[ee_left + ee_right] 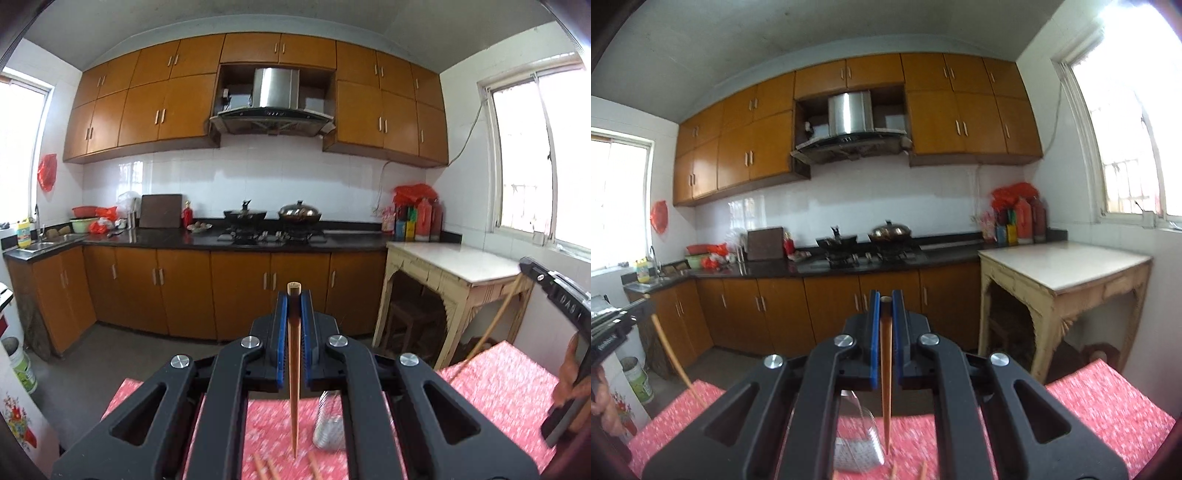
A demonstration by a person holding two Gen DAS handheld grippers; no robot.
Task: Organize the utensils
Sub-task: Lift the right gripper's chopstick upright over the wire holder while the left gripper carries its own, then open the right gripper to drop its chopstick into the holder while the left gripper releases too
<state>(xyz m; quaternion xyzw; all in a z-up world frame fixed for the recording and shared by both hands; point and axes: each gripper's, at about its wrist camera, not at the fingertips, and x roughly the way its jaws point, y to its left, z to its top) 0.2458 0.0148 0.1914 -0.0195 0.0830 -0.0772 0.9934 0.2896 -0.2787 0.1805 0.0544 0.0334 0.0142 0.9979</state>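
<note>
My left gripper [294, 295] is shut on a brown chopstick [294, 387] that hangs point-down over the red floral tablecloth [498, 384]. A clear holder with a metal mesh base [328, 428] stands on the cloth just right of the tip. My right gripper [885, 297] is shut on another brown chopstick [885, 387], its tip beside the same holder [858, 443]. More chopsticks lie on the cloth at the bottom edge [260, 467] [922, 470]. Each gripper with its chopstick shows in the other view: the right one [565, 302] and the left one [613, 325].
Across the floor stand the kitchen counter [236, 240] with stove and woks [299, 214], a sink [40, 243] at left, and a cream side table [454, 258] at right under the window. A white bucket [20, 365] stands on the floor at left.
</note>
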